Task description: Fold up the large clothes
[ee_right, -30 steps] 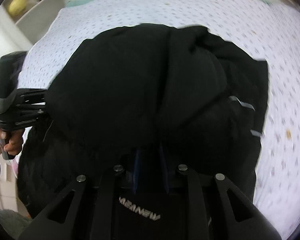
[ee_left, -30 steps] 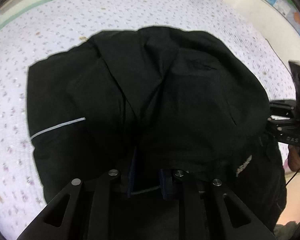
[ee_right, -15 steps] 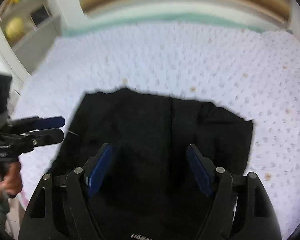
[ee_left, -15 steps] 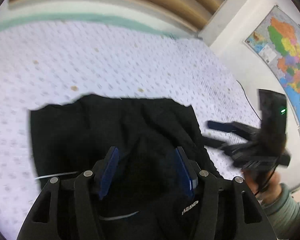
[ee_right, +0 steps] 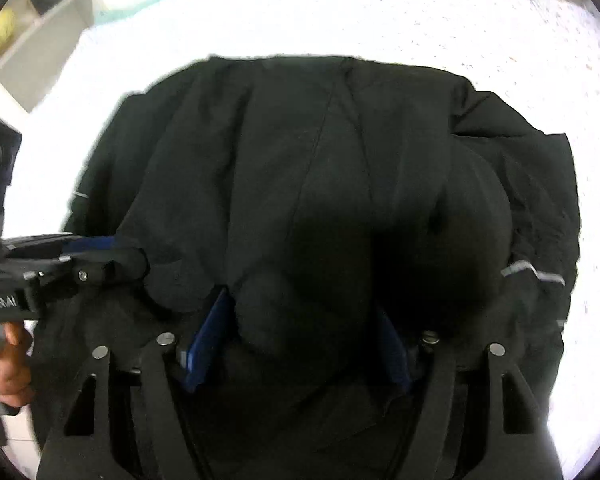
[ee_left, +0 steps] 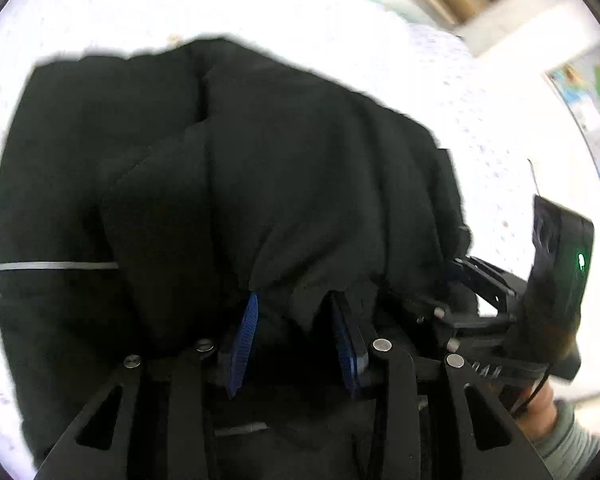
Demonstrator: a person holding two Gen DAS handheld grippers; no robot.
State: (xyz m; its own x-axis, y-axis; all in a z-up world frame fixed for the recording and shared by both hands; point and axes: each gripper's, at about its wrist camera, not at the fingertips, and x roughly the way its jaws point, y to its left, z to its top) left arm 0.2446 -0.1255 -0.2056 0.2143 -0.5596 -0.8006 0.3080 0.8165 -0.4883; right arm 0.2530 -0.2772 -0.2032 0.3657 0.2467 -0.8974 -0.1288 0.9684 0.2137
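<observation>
A black jacket [ee_left: 280,160] lies bunched and partly folded on the bed, with a thin reflective stripe [ee_left: 56,266] at its left side. In the right wrist view the jacket [ee_right: 340,160] fills the middle. My left gripper [ee_left: 294,300] is at its near edge, jaws closing, a hanging fold of cloth between the blue pads [ee_left: 244,336], which still show bare faces. My right gripper [ee_right: 302,304] stands wider, jaws closing slightly, around a thick bulge of the same edge. Each gripper also shows in the other view: the right gripper [ee_left: 456,276], the left gripper [ee_right: 132,256].
A white speckled bed sheet [ee_left: 340,20] surrounds the jacket on all far sides. A wall map [ee_left: 596,92] hangs to the right. A white shelf [ee_right: 32,12] stands at the far left. A hand [ee_right: 12,364] holds the left gripper's handle.
A second ago both grippers were shut on the jacket's edge. Half a second ago they stood open and raised. Now both are low at the near edge again, with cloth between the pads.
</observation>
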